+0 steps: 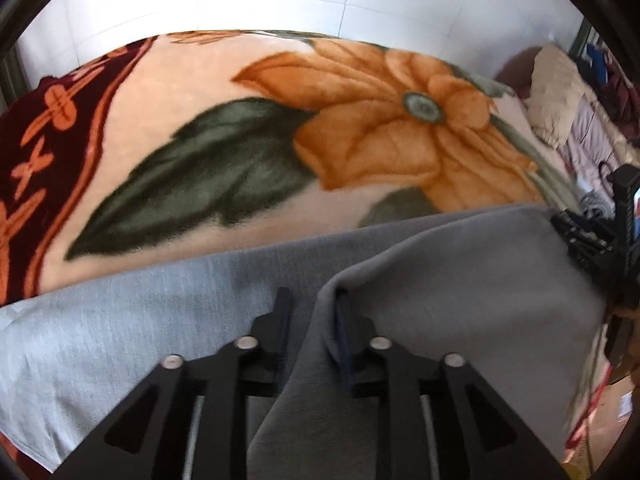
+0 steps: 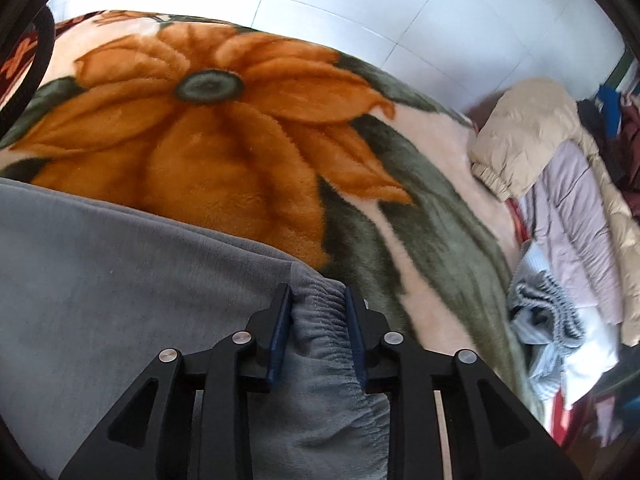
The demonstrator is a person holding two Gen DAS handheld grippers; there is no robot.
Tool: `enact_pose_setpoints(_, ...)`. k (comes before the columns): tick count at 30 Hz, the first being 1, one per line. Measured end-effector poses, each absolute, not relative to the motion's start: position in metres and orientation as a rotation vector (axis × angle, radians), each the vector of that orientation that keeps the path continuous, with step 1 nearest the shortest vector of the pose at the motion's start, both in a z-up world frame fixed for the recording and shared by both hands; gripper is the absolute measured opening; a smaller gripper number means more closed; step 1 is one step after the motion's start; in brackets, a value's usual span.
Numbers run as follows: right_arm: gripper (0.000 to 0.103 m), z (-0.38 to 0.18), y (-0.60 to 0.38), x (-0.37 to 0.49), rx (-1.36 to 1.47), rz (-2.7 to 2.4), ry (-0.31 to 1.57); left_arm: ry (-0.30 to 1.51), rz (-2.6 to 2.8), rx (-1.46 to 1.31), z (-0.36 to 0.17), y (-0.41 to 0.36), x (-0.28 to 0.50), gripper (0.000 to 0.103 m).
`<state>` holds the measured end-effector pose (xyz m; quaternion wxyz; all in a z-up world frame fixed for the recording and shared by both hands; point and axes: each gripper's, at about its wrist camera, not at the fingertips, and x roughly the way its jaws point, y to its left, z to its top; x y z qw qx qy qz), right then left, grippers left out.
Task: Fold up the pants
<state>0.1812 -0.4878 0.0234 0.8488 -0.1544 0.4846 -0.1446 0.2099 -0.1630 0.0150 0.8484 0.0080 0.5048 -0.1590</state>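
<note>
Grey fleece pants (image 1: 440,280) lie on a flowered blanket (image 1: 192,80). In the left wrist view a darker grey upper layer is folded over a lighter grey layer (image 1: 100,320). My left gripper (image 1: 310,300) stands open over the fold edge, the cloth edge draped against its right finger (image 1: 342,320). In the right wrist view the pants (image 2: 120,280) fill the lower left. My right gripper (image 2: 316,300) is open with the gathered elastic waistband (image 2: 320,312) bunched between its blue pads. The right gripper also shows at the right edge of the left wrist view (image 1: 600,236).
The blanket (image 2: 200,140) has a big orange flower and green leaves. A pile of clothes lies at the right: a beige padded jacket (image 2: 532,136), a pink quilted garment (image 2: 572,216) and a grey knit piece (image 2: 544,312). White tiled wall (image 2: 400,8) behind.
</note>
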Motion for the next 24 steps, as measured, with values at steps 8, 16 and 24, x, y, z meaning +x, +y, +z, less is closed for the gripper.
enact_pose_setpoints(8,0.038,0.087,-0.464,0.152,-0.200,-0.273,0.877,0.993,-0.328,-0.040,0.063,-0.126,0.195,0.064)
enact_pose_setpoints(16,0.039,0.113,-0.385,0.099,-0.145,-0.053,0.877,1.001,-0.286,-0.031,0.087,-0.088,0.143,0.065)
enact_pose_setpoints(24,0.039,0.093,-0.307,0.042,-0.071,0.121,0.960,0.989,-0.239,0.040,0.100,-0.062,0.077,0.065)
